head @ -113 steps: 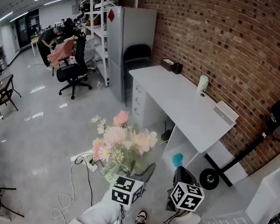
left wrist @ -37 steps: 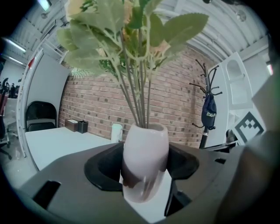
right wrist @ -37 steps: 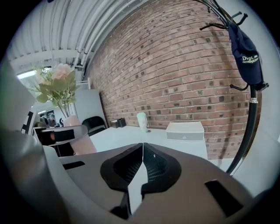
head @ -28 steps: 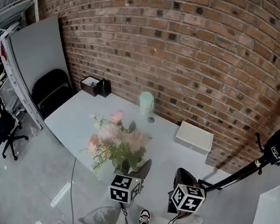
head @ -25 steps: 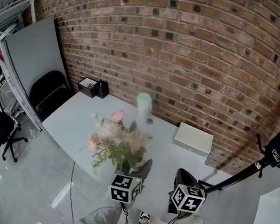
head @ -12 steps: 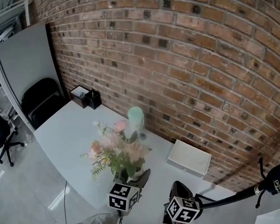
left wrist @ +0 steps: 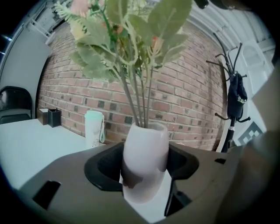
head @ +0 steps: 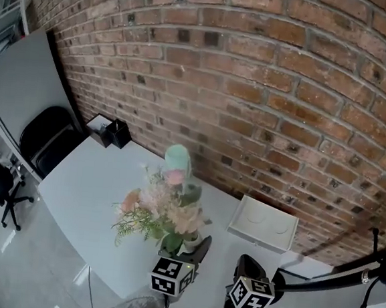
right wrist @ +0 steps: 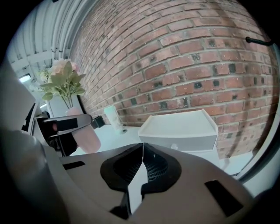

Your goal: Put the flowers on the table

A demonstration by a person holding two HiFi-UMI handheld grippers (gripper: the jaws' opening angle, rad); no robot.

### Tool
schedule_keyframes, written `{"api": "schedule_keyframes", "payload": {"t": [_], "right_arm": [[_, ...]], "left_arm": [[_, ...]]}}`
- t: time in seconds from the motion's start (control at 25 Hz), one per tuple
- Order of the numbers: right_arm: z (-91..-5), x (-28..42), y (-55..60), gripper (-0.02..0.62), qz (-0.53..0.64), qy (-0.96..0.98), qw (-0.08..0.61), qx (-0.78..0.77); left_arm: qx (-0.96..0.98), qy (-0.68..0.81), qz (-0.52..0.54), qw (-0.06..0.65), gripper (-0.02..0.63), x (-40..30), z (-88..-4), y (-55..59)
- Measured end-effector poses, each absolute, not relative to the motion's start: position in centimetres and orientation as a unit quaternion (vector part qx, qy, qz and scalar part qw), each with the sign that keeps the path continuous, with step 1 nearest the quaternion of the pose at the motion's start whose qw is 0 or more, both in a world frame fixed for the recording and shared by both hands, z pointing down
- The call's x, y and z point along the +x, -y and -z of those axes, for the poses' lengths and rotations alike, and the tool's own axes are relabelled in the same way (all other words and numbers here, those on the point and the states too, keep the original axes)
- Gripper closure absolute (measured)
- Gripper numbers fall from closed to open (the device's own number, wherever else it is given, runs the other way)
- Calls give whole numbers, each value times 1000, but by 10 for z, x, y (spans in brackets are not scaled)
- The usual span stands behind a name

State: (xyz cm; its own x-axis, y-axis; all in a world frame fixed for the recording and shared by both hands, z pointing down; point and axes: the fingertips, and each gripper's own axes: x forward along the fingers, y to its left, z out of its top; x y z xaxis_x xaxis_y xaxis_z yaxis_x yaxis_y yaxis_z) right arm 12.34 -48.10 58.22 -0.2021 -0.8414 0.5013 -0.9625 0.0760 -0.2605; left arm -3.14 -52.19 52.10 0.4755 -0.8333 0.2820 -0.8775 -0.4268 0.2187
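Flowers [head: 165, 204] stand upright in a pale vase [left wrist: 144, 151], which my left gripper [head: 186, 246] clamps at the belly over the near part of the table [head: 90, 181]; I cannot tell whether the base touches. I judge the load top-heavy, smooth and breakable, so the low grip suits. Open tabletop lies to the left; a cup [head: 177, 161] stands behind and a white box [head: 262, 223] to the right. Right gripper [right wrist: 142, 164] has its jaws together, empty
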Motion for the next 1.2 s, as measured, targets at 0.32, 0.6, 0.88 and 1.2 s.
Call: {"api": "schedule_keyframes", "payload": {"t": [0.32, 0.6, 0.88, 1.2], "right_arm": [[-623, 132, 499, 571, -301, 719, 109, 617], [-642, 142, 502, 571, -299, 717, 118, 619], [-653, 152, 509, 571, -295, 716, 113, 623], [-662, 162, 512, 571, -299, 707, 110, 632]], "left_arm": [[853, 494, -69, 155, 331, -4, -549, 561], [861, 480, -68, 153, 331, 13, -578, 583], [868, 471, -70, 142, 330, 30, -596, 594], [872, 462, -83, 137, 331, 39, -613, 599]]}}
